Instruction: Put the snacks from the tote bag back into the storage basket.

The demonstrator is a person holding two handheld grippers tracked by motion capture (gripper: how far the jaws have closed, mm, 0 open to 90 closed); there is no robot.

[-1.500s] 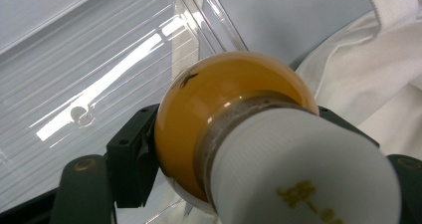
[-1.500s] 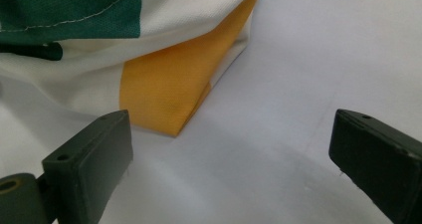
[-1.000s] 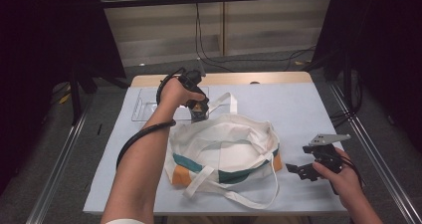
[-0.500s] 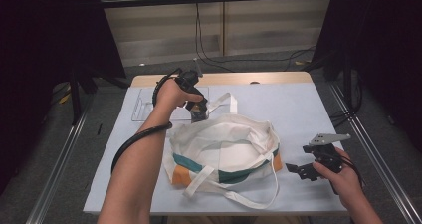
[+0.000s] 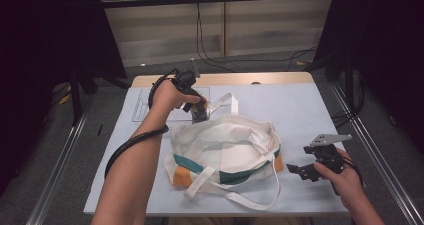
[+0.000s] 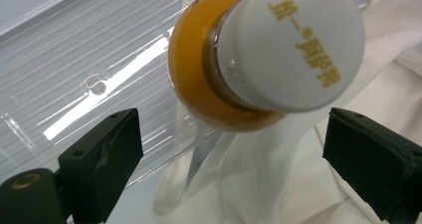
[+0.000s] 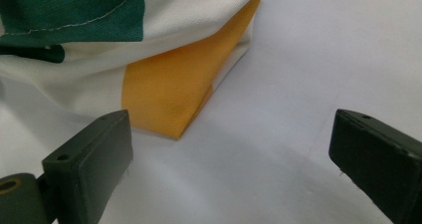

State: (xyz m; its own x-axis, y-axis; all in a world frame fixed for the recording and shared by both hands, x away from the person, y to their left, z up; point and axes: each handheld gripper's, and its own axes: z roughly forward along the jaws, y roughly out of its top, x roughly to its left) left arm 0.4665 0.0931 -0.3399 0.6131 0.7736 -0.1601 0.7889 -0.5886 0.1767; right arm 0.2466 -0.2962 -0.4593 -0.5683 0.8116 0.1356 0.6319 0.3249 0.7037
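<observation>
The left gripper (image 6: 234, 149) has just been opening its jaws, now apart around the white-capped orange bottle (image 6: 259, 59) at the white canvas bag's (image 5: 225, 150) far edge. The right gripper (image 7: 229, 169), jaws apart, hovers over bare pale worktop (image 5: 310, 110) beside the bag's orange corner.

On the table (image 5: 320, 110) there was one cloth tote bag (image 5: 225, 150), white with green and orange patches, and it had two long white handles (image 5: 235, 102). One bottle (image 6: 268, 55) with a white cap and orange contents stood at the bag's far edge, beside one clear plastic tray (image 5: 145, 102). Two hand-held grippers were counted, the left gripper (image 5: 199, 112) and the right gripper (image 5: 300, 169).
</observation>
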